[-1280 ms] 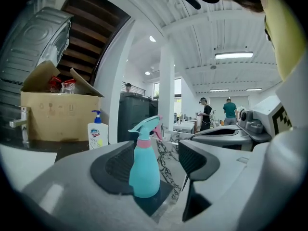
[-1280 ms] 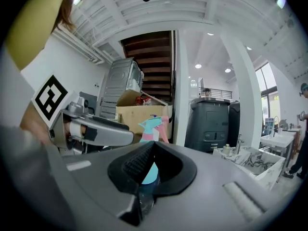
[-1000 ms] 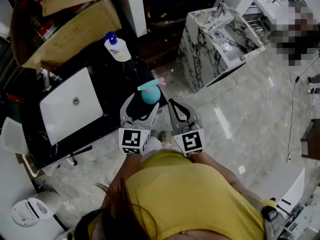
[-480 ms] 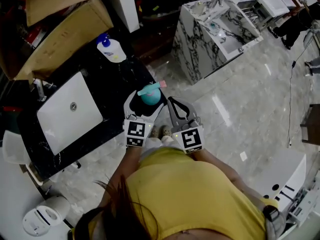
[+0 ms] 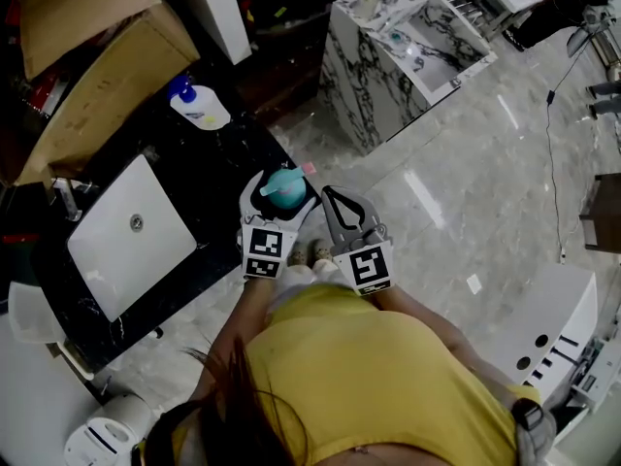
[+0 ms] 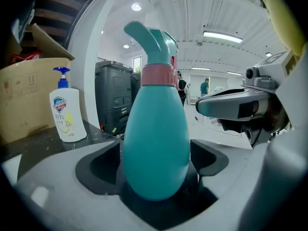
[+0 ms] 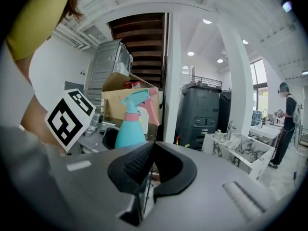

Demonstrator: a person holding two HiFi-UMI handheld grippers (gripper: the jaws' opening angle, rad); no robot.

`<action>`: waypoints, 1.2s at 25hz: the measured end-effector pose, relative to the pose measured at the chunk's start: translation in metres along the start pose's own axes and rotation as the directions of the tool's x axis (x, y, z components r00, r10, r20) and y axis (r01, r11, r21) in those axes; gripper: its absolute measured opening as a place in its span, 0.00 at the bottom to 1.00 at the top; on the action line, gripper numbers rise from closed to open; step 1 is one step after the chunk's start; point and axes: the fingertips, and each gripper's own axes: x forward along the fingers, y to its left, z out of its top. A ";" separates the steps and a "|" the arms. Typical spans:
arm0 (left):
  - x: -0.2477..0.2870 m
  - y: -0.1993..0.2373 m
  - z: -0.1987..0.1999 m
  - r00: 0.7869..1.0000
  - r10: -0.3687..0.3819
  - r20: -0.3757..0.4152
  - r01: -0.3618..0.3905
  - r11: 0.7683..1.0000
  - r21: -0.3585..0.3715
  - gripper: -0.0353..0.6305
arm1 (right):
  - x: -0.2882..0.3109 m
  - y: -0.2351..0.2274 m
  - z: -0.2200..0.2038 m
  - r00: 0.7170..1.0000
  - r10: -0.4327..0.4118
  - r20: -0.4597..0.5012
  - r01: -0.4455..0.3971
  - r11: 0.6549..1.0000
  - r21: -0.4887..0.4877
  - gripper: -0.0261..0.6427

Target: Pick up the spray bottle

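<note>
A teal spray bottle (image 5: 284, 190) with a pink collar stands upright at the near corner of the black counter (image 5: 223, 153). My left gripper (image 5: 281, 186) surrounds it. In the left gripper view the spray bottle (image 6: 156, 143) fills the gap of the left gripper (image 6: 154, 170), whose jaws are opening, the pads (image 6: 208, 159) just off its sides. My right gripper (image 5: 331, 196) hangs shut and empty just right of the bottle, over the floor. From the right gripper (image 7: 150, 150) view the spray bottle (image 7: 130, 129) shows to the left.
A white sink (image 5: 131, 236) is set in the counter, with a soap pump bottle (image 5: 199, 108) behind it and cardboard boxes (image 5: 97, 66) at the back left. A marble basin unit (image 5: 388, 66) stands to the right across glossy floor. A black bin (image 7: 197, 109) is ahead.
The left gripper has sunk with the bottle toward the counter's corner and its jaws have spread wider. The right gripper dropped slightly beside it.
</note>
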 end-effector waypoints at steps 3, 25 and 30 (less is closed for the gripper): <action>0.003 0.001 0.000 1.000 -0.007 0.001 0.007 1.000 0.008 0.72 | 0.001 0.001 -0.001 1.000 -0.007 -0.007 0.007 1.000 -0.001 0.04; -0.032 0.009 0.040 0.994 0.042 0.099 -0.043 0.999 0.007 0.65 | -0.015 0.002 0.014 0.998 -0.042 0.036 0.042 0.999 -0.005 0.04; -0.056 0.017 0.067 0.986 0.097 0.138 -0.096 0.995 -0.019 0.66 | -0.018 -0.003 0.028 0.996 -0.057 0.071 0.057 0.998 -0.006 0.04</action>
